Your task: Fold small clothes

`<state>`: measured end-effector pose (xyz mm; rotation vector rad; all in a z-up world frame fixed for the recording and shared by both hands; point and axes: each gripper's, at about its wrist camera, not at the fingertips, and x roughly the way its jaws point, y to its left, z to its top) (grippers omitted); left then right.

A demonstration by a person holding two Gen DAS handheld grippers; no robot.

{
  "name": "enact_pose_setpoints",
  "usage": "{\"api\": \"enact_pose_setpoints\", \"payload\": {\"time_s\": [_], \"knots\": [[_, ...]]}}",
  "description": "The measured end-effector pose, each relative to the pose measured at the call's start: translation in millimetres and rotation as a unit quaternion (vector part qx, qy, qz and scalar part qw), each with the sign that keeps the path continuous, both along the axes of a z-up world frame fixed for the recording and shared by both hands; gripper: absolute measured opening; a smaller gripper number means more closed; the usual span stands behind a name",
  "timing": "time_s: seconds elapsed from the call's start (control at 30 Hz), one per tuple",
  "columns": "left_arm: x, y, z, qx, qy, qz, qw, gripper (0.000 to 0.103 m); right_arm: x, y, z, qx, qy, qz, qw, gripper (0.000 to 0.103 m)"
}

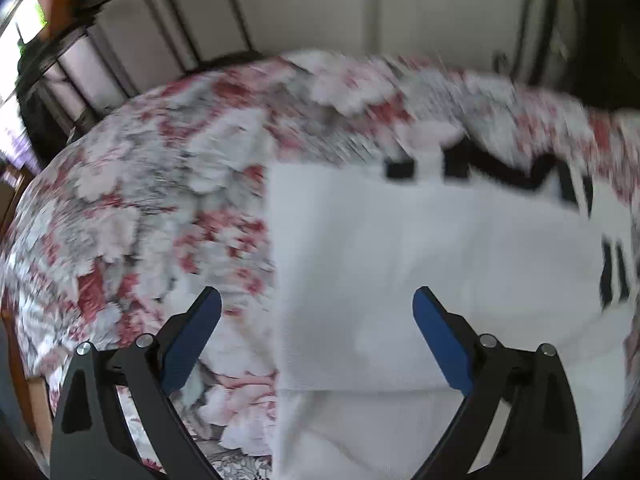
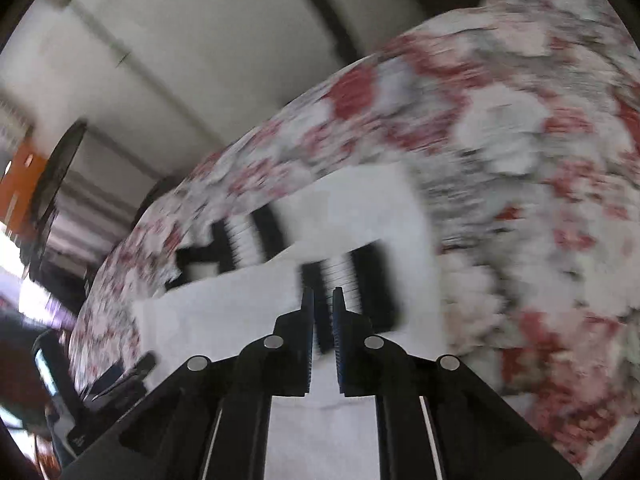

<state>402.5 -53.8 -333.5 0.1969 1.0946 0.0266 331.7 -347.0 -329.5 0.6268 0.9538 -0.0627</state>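
Note:
A white garment (image 1: 420, 248) with black stripes (image 1: 612, 276) at its sleeves lies on a floral bedspread (image 1: 140, 200), with one layer folded over another. My left gripper (image 1: 316, 300) is open above the garment's left edge. One blue pad (image 1: 196, 332) is over the bedspread, the other over the white cloth, and nothing is pinched. In the right wrist view the garment (image 2: 224, 312) lies below my right gripper (image 2: 323, 300). Its jaws are nearly together on the striped sleeve end (image 2: 372, 280), with cloth showing in the narrow gap. Both views are motion-blurred.
The bedspread (image 2: 520, 160) covers the whole bed around the garment. A slatted headboard (image 1: 132, 48) and a pale wall stand behind it. Dark objects (image 2: 120, 376) sit at the bed's edge in the lower left of the right wrist view.

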Motion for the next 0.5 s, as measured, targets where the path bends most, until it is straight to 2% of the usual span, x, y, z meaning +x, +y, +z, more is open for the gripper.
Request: {"api": "enact_pose_setpoints", "payload": {"time_s": [0.07,0.1,0.17,0.2,0.3,0.37,0.4,0.5], "knots": [[-1,-2,-23,0.030,0.033,-0.001,0.9990,0.096,14,12,-17,-0.003,0.031,0.033,0.999,0.012],[-2,0,-31,0.025,0.041,0.004,0.9988,0.098,21,16,-33,-0.013,0.067,0.047,0.997,0.009],[2,10,-31,-0.003,0.053,0.019,0.9984,0.099,20,11,-44,-0.010,0.074,0.035,0.997,0.000],[4,12,-26,-0.013,0.055,0.024,0.9981,0.098,20,8,-40,-0.005,0.077,0.028,0.997,0.000],[4,16,5,-0.046,0.004,0.019,0.9987,0.097,16,9,-7,-0.041,0.033,0.029,0.998,0.012],[4,13,12,-0.051,-0.005,0.007,0.9987,0.097,16,20,7,-0.060,-0.003,0.056,0.997,0.025],[5,10,6,-0.044,0.007,0.002,0.9990,0.098,17,26,7,-0.063,-0.005,0.072,0.995,0.035],[4,8,-33,-0.013,0.074,0.009,0.9971,0.099,25,46,-15,-0.076,0.041,0.108,0.990,0.039]]}}
